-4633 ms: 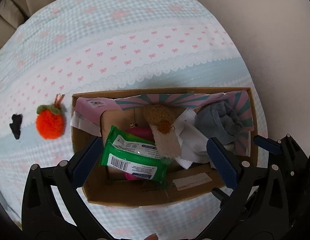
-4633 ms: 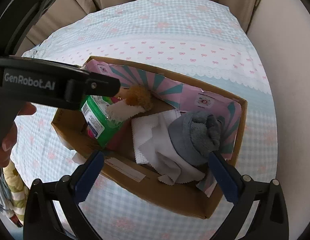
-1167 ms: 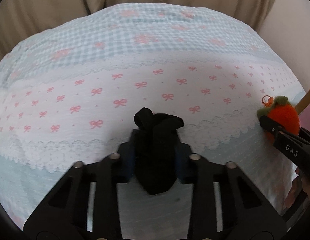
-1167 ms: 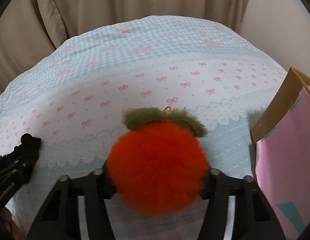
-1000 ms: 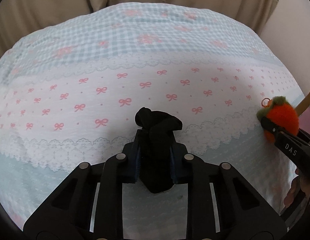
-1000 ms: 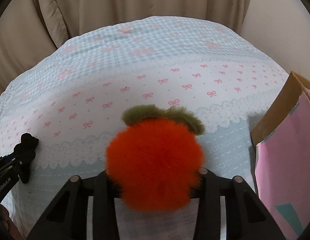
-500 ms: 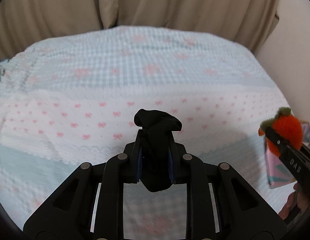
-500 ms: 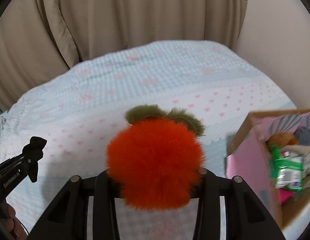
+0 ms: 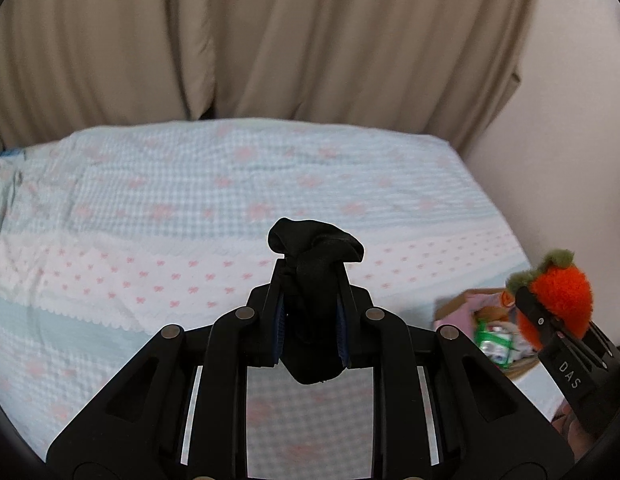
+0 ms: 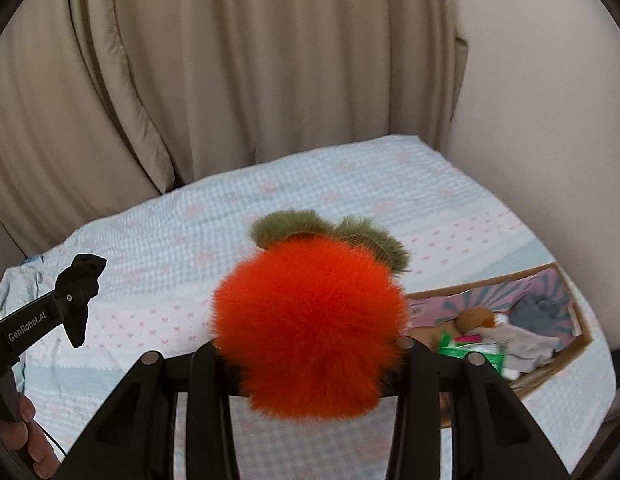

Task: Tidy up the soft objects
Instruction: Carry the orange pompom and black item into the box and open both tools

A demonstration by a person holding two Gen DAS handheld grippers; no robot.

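Note:
My left gripper (image 9: 312,320) is shut on a black fabric piece (image 9: 315,280) and holds it up above the bed; it also shows at the left of the right wrist view (image 10: 80,288). My right gripper (image 10: 310,364) is shut on a fluffy orange pom-pom with a green top (image 10: 310,328), raised above the bed; it also shows at the right of the left wrist view (image 9: 558,304). The cardboard box (image 10: 566,356), lined in pink and teal, lies on the bed at the right, below the pom-pom. It holds a green wipes pack (image 10: 470,350), a grey cloth (image 10: 536,312), a white cloth and a brown plush.
The bed has a light blue checked cover (image 9: 190,200) with pink bows. Beige curtains (image 10: 230,80) hang behind the bed. A pale wall (image 10: 550,120) stands at the right. A hand (image 10: 30,440) holds the left gripper's handle.
Both grippers have risen from the bed with their objects. The view now takes in the curtains, and the box has come into sight at the right.

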